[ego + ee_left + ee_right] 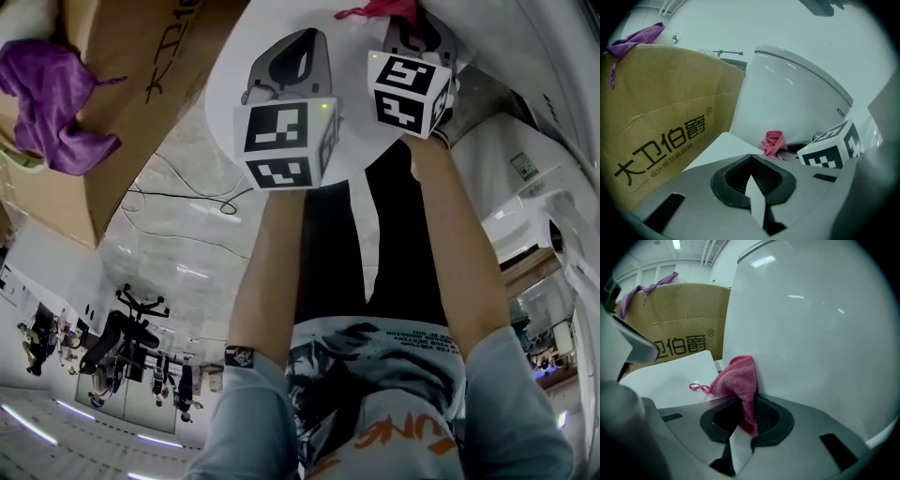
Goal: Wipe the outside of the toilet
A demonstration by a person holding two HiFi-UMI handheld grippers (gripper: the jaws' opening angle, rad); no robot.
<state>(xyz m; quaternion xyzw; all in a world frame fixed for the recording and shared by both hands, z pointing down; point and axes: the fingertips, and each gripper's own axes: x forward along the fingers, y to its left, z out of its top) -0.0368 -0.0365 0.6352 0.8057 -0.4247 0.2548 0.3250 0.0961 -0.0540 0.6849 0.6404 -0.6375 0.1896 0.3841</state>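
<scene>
As our right gripper (743, 420) clamped the pink cloth (738, 378) against the toilet (811, 333), we judged it soft, light, best held by a bunched fold; our left gripper (752, 185) sat closed, empty

Grey left tongs (751, 183), printed pale T-shirt (375, 427)

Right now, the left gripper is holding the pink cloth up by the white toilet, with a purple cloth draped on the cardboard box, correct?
Only the side is wrong: the right gripper holds the pink cloth by the white toilet; the right gripper view shows its jaws shut on it. The left gripper holds nothing. The purple cloth does lie on the cardboard box.
</scene>
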